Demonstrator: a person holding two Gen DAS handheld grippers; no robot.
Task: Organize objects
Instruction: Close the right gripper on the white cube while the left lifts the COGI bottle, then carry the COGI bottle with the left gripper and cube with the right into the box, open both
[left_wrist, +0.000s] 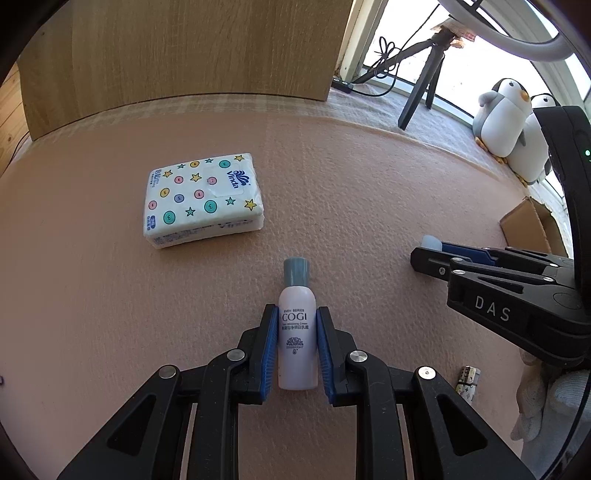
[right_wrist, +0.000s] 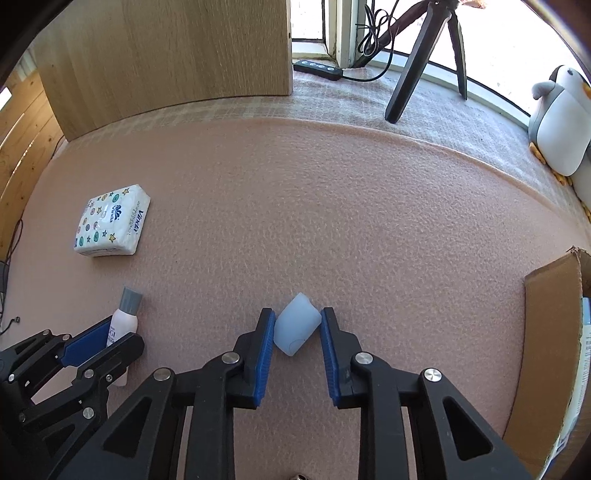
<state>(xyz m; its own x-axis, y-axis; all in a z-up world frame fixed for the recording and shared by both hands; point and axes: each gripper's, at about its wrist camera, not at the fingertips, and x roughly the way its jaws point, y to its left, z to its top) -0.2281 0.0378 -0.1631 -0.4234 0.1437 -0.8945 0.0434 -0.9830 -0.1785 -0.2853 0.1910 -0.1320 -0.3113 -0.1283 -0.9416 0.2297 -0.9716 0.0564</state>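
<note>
In the left wrist view, nearest the lens, the left gripper (left_wrist: 297, 345) has its two blue-padded fingers (left_wrist: 269, 354) on either side of a small white plastic lotion bottle with a grey-blue cap (left_wrist: 297, 325). The bottle lies flat on the pink textured foam mat (left_wrist: 332, 184), cap pointing away from the camera. The pads sit tight against the bottle's body, with the cap and shoulder sticking out past the fingertips. Beyond the bottle and to its left lies a white soft tissue pack printed with stars and coloured dots (left_wrist: 204, 201), well apart from it. To the bottle's right the right gripper (left_wrist: 430, 254) reaches in from the side, a pale translucent block at its tip. A small cylindrical item (left_wrist: 468, 382) lies on the mat near the bottle's base, to its right; what it is cannot be told. Grey-and-white plush penguins (left_wrist: 506, 118) sit far beyond the bottle to the right.

In the right wrist view, the right gripper (right_wrist: 297, 332) brackets a pale blue-white translucent rounded block (right_wrist: 296, 328), tilted, between its blue pads (right_wrist: 331, 354). The pads appear to touch its sides near the fingertips. To the block's left, the left gripper (right_wrist: 110, 336) clasps the lotion bottle (right_wrist: 123, 321). The tissue pack (right_wrist: 112, 221) lies beyond that bottle. A brown cardboard box (right_wrist: 550, 350) stands to the block's right.
</note>
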